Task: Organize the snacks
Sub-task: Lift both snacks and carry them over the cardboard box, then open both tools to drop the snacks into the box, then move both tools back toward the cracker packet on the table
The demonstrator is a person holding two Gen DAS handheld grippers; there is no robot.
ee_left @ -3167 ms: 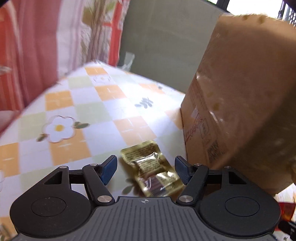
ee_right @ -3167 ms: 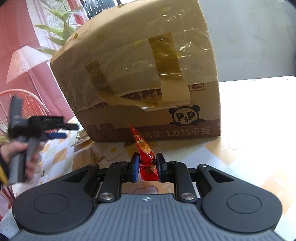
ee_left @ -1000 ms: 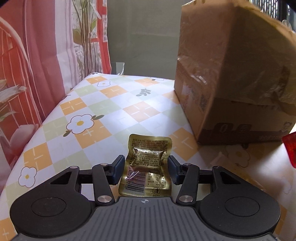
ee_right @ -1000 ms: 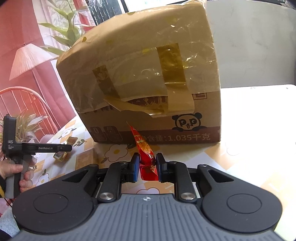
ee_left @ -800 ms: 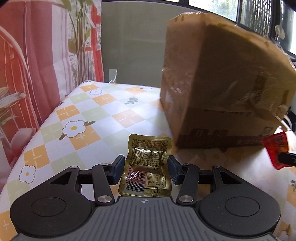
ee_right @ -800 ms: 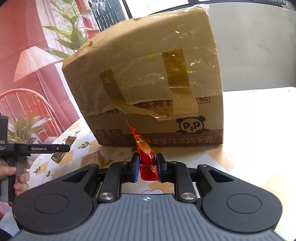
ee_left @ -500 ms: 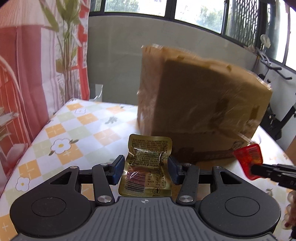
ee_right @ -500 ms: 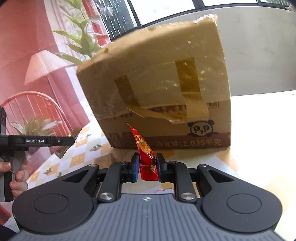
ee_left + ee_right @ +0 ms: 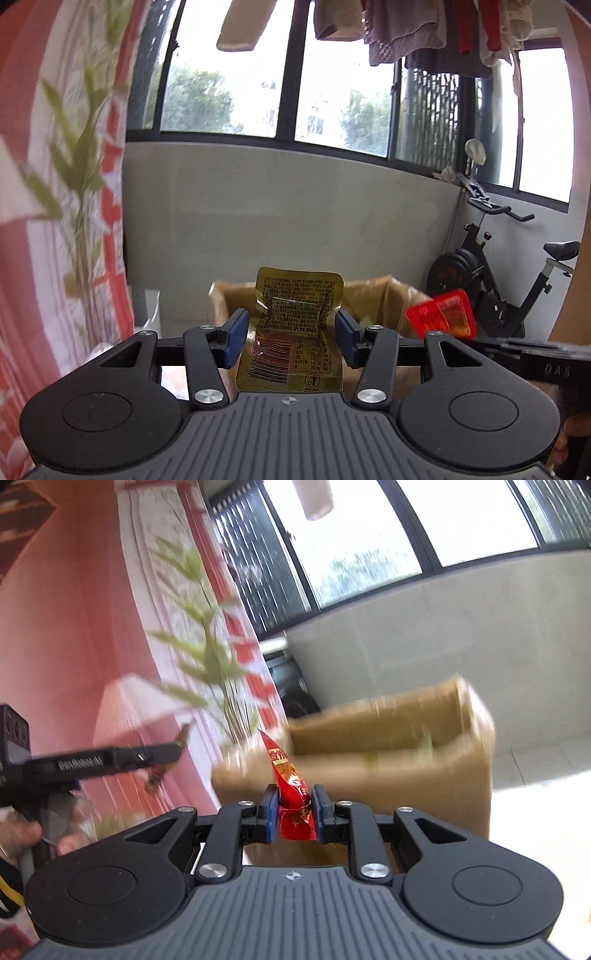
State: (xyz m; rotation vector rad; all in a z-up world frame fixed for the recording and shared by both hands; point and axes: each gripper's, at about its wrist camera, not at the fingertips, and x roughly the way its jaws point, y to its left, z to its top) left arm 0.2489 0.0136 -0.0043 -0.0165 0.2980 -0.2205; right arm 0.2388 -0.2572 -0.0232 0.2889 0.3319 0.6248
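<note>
Both grippers, left gripper (image 9: 291, 332) and right gripper (image 9: 293, 814), have ribbed grey housings, black linkages, silver screws, blue pads

The right tongs (image 9: 293, 814) pinch a crinkled red foil snack packet (image 9: 291, 794) (upright), near the open brown cardboard box (image 9: 391, 746) beyond.

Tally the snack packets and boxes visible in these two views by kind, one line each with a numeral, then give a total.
Gold snack packet, held in the left gripper: 1
Red snack packet, held in the right gripper: 1
Open cardboard box: 1
Total: 3
</note>
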